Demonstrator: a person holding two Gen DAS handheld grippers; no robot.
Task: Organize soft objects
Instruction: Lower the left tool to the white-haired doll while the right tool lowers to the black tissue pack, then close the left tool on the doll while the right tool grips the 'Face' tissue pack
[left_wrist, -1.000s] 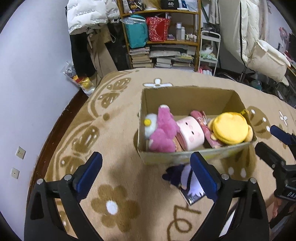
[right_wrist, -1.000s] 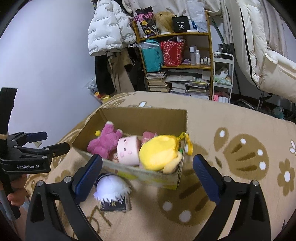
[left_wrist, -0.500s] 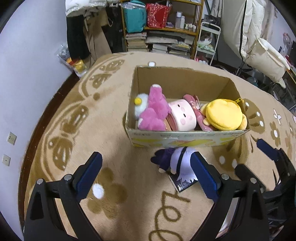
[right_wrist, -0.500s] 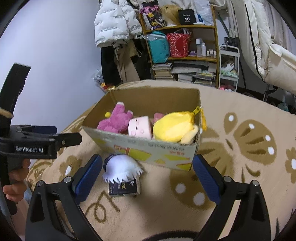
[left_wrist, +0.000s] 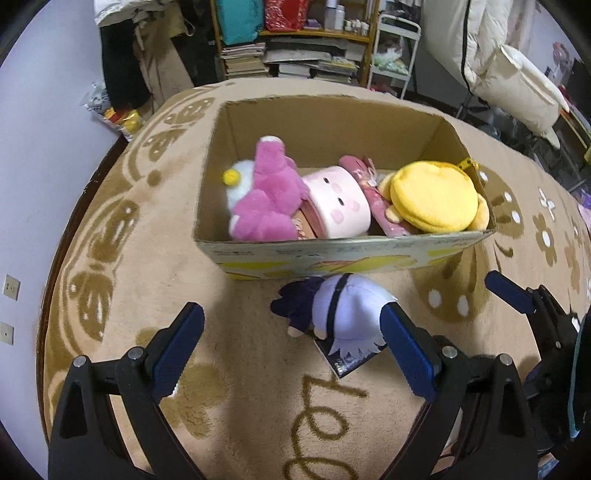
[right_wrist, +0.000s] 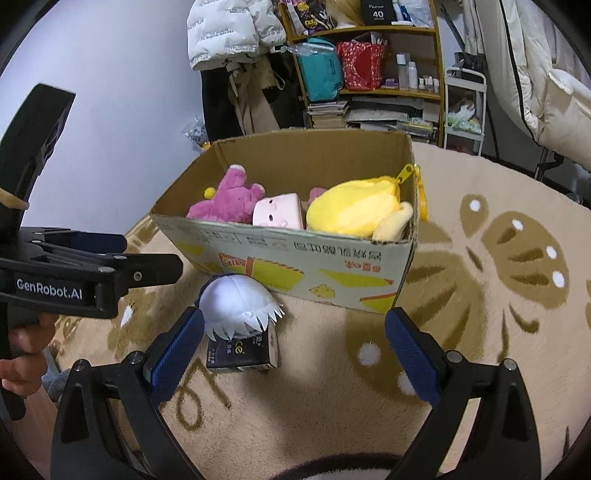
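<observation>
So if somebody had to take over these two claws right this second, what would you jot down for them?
Left claw: open, empty, above the rug.
Right claw: open, empty.
Cardboard box: already holds the pink plush, the pale pink cylinder plush and the yellow plush.
Left to do: the white-haired doll lies on the rug against the box front, partly on a small dark carton. It probably goes in next.

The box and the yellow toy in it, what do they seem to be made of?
The box looks like brown corrugated cardboard, matte, with printed yellow shapes and rough cut edges. The yellow toy seems soft plush fabric: fuzzy surface, rounded stuffed form, a zipper pull at its top.
</observation>
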